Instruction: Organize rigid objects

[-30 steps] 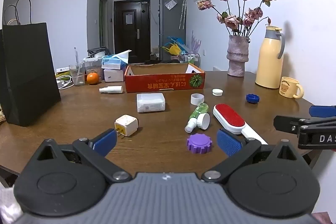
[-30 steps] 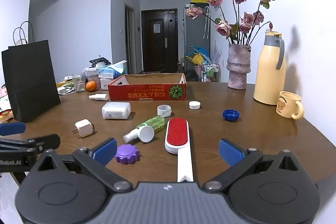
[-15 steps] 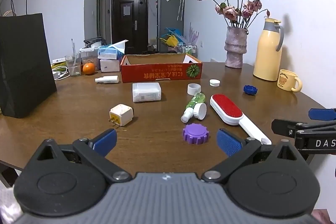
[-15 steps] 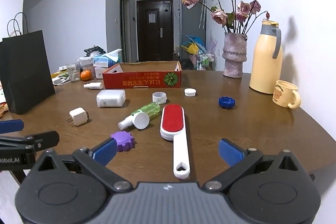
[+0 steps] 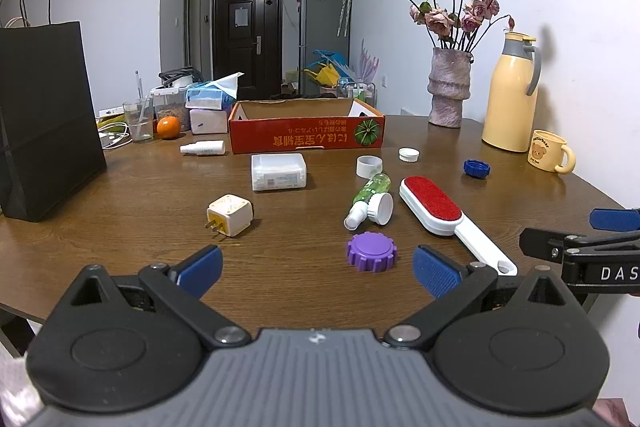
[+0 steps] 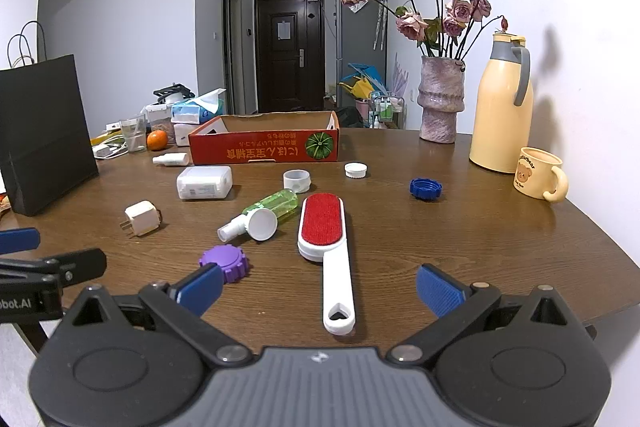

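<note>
Lying between spread right tongs (image 6: 318, 285): lint brush (image 6: 326, 239); left tongs (image 5: 318, 267) spread, empty.

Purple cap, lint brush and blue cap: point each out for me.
purple cap (image 5: 371, 251), left wrist view, centre of its flat top.
lint brush (image 6: 322, 218), right wrist view, red pad.
blue cap (image 6: 426, 188), right wrist view, ribbed rim.

Even, cool indoor light; jug (image 6: 501, 105) throws a soft shadow on the wall; tabletop (image 5: 120, 211) gleams faintly; fisheye bends edges; focus sharp.
</note>
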{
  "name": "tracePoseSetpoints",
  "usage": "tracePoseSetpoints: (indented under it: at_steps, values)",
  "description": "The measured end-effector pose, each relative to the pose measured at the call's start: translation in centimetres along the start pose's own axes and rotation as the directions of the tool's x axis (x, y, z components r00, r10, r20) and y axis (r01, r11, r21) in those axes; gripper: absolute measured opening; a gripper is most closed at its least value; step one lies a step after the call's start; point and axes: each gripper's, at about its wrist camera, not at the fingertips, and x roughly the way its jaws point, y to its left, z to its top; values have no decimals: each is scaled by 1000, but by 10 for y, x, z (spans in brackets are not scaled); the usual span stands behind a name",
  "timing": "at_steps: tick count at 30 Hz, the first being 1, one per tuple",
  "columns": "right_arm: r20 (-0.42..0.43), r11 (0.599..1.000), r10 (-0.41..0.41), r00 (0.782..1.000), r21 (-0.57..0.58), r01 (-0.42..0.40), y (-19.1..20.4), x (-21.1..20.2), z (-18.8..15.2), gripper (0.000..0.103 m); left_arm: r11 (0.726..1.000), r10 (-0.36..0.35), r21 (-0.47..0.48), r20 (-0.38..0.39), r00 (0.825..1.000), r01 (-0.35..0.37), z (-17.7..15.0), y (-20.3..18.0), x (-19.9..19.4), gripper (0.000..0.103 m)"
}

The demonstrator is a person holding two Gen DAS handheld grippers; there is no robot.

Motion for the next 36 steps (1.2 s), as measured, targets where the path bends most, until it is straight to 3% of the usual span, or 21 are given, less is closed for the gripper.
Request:
tracePoseSetpoints:
  at_steps: [36]
  values:
    - [5,1000,-5,1000,-3,5,-1,-4,3,103,1000,-1,-1,1,1000,1,1,-1,0,103]
